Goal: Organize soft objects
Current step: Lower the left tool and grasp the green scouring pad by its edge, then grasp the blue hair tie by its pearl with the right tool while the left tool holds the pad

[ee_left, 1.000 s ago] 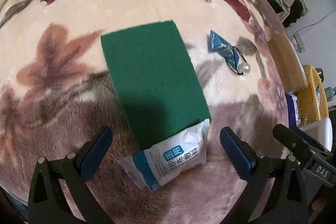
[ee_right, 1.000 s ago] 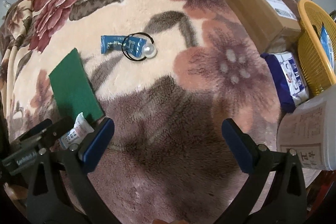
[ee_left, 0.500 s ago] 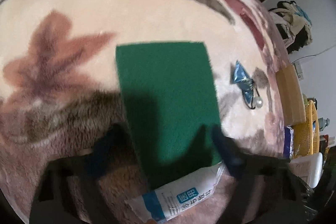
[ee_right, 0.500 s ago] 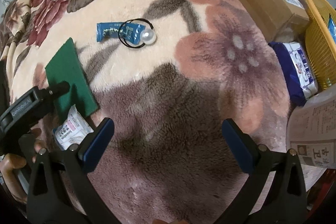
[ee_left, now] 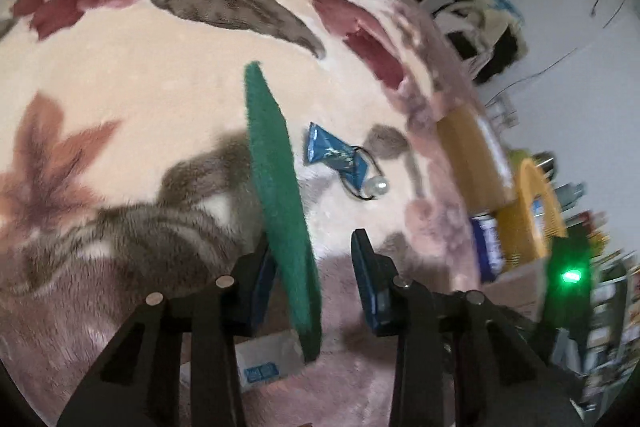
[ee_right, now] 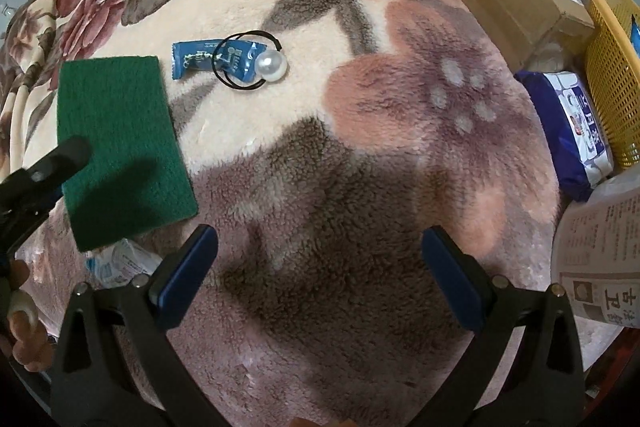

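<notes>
We note the scouring pad (ee_right: 120, 151) left on the blanket (ee_right: 360, 187), partly over a white packet (ee_right: 120, 261); sachet (ee_right: 212, 57) beyond, basket (ee_right: 612, 67) far right.

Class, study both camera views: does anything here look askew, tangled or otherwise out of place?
Yes. The green scouring pad stands on edge between the left gripper's closing jaws, touching only one pad. A pearl hair tie lies looped over the blue sachet on the blanket.
</notes>
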{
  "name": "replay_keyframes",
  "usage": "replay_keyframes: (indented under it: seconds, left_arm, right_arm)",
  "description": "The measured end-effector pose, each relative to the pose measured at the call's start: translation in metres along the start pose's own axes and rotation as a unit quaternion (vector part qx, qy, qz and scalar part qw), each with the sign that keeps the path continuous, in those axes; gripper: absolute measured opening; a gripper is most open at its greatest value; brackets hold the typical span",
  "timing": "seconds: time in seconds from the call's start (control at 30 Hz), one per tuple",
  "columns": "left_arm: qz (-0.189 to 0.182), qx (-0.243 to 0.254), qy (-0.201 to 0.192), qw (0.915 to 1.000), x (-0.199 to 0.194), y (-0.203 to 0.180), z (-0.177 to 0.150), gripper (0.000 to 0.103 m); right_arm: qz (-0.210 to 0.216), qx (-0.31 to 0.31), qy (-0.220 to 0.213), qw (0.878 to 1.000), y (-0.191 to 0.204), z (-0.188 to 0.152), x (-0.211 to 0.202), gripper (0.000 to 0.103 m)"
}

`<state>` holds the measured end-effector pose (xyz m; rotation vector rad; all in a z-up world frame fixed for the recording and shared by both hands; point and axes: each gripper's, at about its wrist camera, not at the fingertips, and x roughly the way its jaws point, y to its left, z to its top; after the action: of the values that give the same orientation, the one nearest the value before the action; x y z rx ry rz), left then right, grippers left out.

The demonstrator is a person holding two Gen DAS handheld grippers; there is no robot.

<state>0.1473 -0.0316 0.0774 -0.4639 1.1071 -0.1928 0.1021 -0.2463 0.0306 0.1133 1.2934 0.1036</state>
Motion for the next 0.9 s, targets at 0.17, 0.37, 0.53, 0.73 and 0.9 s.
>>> replay_keyframes:
  seconds: [0.17, 0.37, 0.53, 0.73, 0.9]
  left_arm:
    - [0.016, -0.01, 0.028, 0.9994, 0.034, -0.003, 0.008, 0.037]
    - [0.039, -0.012, 0.04, 0.9984, 0.029, 0.002, 0.005, 0.006]
    - [0.066, 0.008, -0.001, 0.9978, -0.009, 0.008, 0.004, 0.005]
    - [0.096, 0.004, 0.011, 0.9953, -0.009, 0.031, 0.008, 0.006]
    - [0.094, -0.01, 0.022, 0.9953, 0.005, 0.042, 0.009, 0.006]
  right_arm:
    - [0.002, -0.001, 0.001, 1.0, -0.003, -0.003, 0.0, 0.103]
    - [0.008, 0.001, 0.001, 1.0, -0.009, 0.001, 0.001, 0.103]
    - [0.041, -0.008, -0.021, 0.999, -0.002, 0.022, 0.0, 0.101]
    - [0.056, -0.026, -0.07, 0.996, 0.014, 0.06, 0.001, 0.067]
    - [0.042, -0.018, -0.065, 0.997, 0.02, 0.08, 0.02, 0.05]
